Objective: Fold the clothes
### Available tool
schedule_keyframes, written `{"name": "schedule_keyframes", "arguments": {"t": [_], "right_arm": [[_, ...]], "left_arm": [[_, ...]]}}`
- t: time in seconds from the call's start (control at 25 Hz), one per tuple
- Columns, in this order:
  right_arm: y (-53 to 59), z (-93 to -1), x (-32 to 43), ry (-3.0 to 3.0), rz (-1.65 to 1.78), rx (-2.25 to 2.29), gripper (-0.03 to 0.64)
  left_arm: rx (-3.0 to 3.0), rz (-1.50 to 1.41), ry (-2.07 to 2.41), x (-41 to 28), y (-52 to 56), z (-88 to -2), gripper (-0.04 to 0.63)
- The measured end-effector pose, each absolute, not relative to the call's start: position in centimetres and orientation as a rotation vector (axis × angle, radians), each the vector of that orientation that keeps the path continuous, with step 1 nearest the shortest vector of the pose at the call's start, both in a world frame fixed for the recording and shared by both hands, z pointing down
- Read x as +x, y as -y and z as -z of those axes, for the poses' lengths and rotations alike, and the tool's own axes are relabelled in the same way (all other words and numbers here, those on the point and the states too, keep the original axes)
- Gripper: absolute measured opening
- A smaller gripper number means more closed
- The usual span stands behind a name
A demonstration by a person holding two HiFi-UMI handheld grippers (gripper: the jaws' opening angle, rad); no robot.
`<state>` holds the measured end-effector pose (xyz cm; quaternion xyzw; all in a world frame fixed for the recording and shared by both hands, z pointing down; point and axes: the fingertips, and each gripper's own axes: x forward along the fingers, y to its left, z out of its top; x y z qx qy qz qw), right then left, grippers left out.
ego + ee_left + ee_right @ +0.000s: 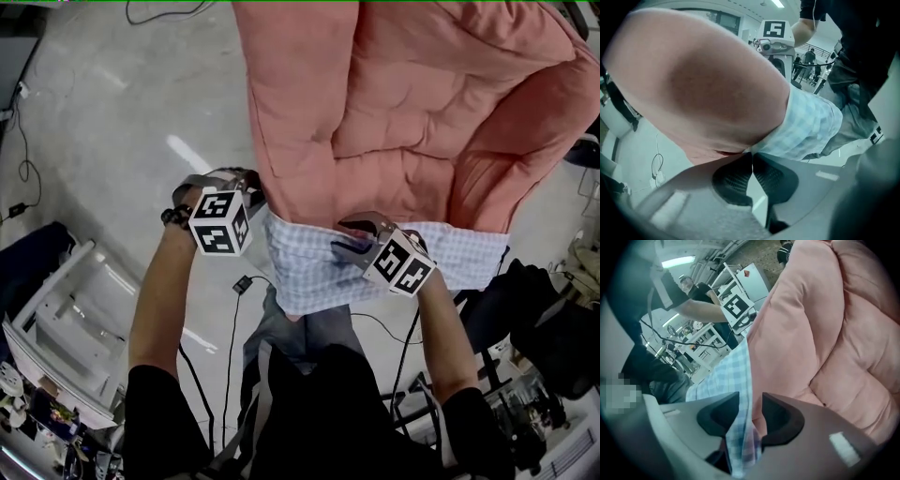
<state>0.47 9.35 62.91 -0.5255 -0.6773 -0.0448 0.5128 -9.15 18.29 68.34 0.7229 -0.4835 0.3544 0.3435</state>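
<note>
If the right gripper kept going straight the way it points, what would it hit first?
Most likely the checked lining, which hangs between the right gripper's open jaws. Pushing on would drive it deeper into that cloth, with the pink padded garment right beside it.

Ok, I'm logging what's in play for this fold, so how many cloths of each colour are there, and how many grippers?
pink padded cloth: 1
blue checked cloth: 1
grippers: 2, the left gripper and the right gripper
total: 4
Whether the two cloths are joined as one garment I cannot tell.
</note>
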Motion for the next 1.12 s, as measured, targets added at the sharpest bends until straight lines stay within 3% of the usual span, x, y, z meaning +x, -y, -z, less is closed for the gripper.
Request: {"name": "schedule_keyframes", "arguments": {"t": [0.12,0.4,0.8,1.12], "right_arm": [[-9.3,-62.7,0.8,1.603,0.074,-1.291,0.135],[-9.8,-61.7,1.2,1.618,0.131,-1.317,0.014],[-8.6,-57.8,-0.9,1.908,0.366,-1.197,0.008],[-10.1,-53.2,1.3,2.026,0.483,-1.236,0.008]], "left_arm": [[1.838,-0.874,1.303,-9.3,-18.8,-68.2,0.006],[1.701,-0.899,1.43,-9.7,-22.7,-66.9,0.006],[1.441,-0.877,1.699,-10.0,-26.7,-61.7,0.006],[1.242,-0.838,1.872,-5.9,-30.3,-57.9,0.006]]}}
